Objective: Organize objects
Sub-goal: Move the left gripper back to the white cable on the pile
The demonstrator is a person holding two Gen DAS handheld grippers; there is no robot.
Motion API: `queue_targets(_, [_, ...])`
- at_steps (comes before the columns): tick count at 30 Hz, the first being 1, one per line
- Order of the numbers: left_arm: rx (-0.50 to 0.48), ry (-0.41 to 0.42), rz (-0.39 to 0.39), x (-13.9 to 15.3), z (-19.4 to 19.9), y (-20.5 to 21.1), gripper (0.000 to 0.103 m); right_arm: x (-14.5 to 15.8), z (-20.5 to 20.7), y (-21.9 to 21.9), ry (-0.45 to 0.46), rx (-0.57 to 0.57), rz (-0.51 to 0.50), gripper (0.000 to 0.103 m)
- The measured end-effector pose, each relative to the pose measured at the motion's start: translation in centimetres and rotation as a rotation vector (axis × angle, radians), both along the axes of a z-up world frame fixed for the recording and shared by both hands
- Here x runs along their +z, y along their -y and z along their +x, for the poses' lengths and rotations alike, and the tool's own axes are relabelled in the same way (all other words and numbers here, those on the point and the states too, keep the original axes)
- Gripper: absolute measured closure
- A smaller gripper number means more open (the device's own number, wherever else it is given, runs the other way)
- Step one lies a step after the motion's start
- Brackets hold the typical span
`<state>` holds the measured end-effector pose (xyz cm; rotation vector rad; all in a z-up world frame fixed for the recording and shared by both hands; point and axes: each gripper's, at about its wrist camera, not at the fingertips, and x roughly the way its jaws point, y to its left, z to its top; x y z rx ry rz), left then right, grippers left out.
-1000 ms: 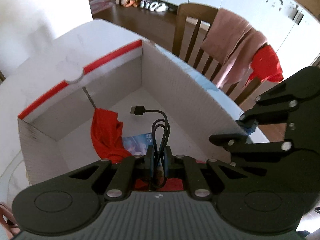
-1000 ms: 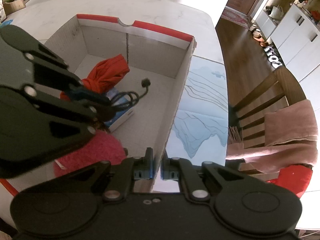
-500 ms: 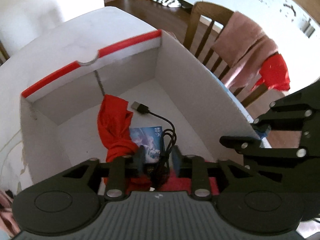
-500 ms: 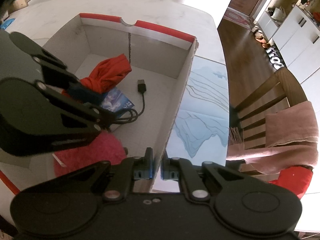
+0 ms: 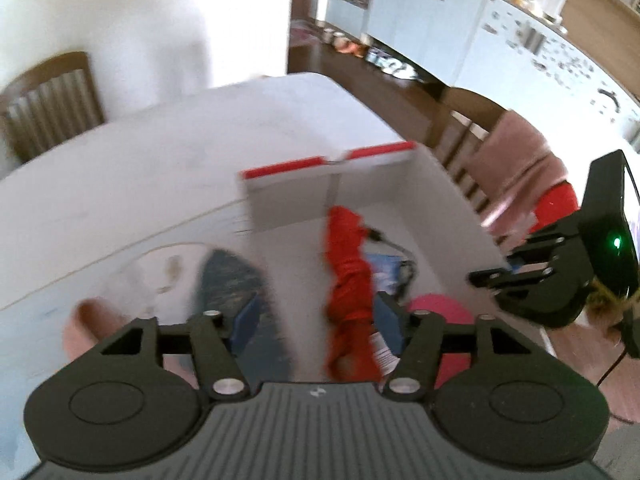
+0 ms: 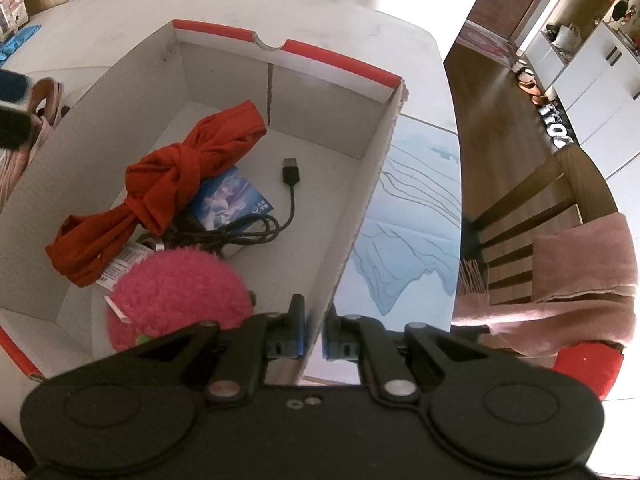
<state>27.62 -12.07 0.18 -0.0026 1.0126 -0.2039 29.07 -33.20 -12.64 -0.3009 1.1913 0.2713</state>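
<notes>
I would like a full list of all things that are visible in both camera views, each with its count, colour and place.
Open cardboard box: one, white with red rim, on the table.
Knotted red cloth: one, red, inside the box, left part.
Black USB cable: one, black, on the box floor, plug towards the far wall.
Small blue printed card: one, blue, partly under the cloth and cable.
Fluffy pink ball: one, pink, near corner of the box.
Pale table: one, white, under the box.
Wooden chair with pink towel: one, brown, right of the table.
Left gripper: one, black, open, beside the box's left wall.
Right gripper: one, black, closed on the box's right wall.
</notes>
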Motion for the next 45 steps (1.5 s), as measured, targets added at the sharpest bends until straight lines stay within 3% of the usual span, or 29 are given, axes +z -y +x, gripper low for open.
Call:
queue_targets(4, [0.081,0.012,0.022,0.9,-1.8,-5.1,0.027,0.0,0.1,-0.1,-0.006,-0.007,-0.006,0.097])
queue_targets(8, [0.164,0.006,0.015,1.2,-3.2,-10.1,0.024,0.0,0.1,-0.5,-0.009,-0.017,-0.021,0.097])
queue_targets(10, [0.191,-0.001,0.013,0.9,-3.9,-12.1,0.016,0.0,0.2,-0.5,-0.013,-0.026,-0.023,0.097])
queue_targets(15, [0.189,-0.029,0.018,-1.0,-5.1,-15.1,0.014,0.0,0.4,-0.4,-0.021,-0.061,-0.024,0.097])
queue_targets(19, [0.172,-0.056,0.023,-3.3,-6.3,-16.5,0.004,0.0,0.4,-0.6,-0.022,-0.086,-0.031,0.097])
queue_targets(22, [0.171,-0.086,0.065,-5.6,-7.0,-17.4,0.004,-0.1,0.3,-0.7,-0.018,-0.096,-0.042,0.096])
queue_targets(30, [0.242,-0.183,0.085,-11.4,-7.3,-21.6,0.004,-0.3,0.2,-1.4,-0.008,-0.106,-0.078,0.095])
queue_targets(39, [0.31,-0.203,0.085,-14.2,-6.3,-22.4,0.005,-0.5,0.3,-1.8,-0.018,-0.09,-0.103,0.094])
queue_targets(41, [0.316,-0.207,0.086,-14.5,-6.0,-22.4,0.012,-0.5,0.4,-1.8,-0.024,-0.09,-0.1,0.094])
queue_targets(43, [0.331,-0.211,0.091,-14.6,-5.7,-22.5,0.029,-0.6,0.3,-1.8,-0.025,-0.087,-0.099,0.094])
queue_targets(45, [0.339,-0.206,0.103,-14.5,-5.3,-22.5,0.034,-0.6,0.3,-1.7,-0.026,-0.082,-0.094,0.094])
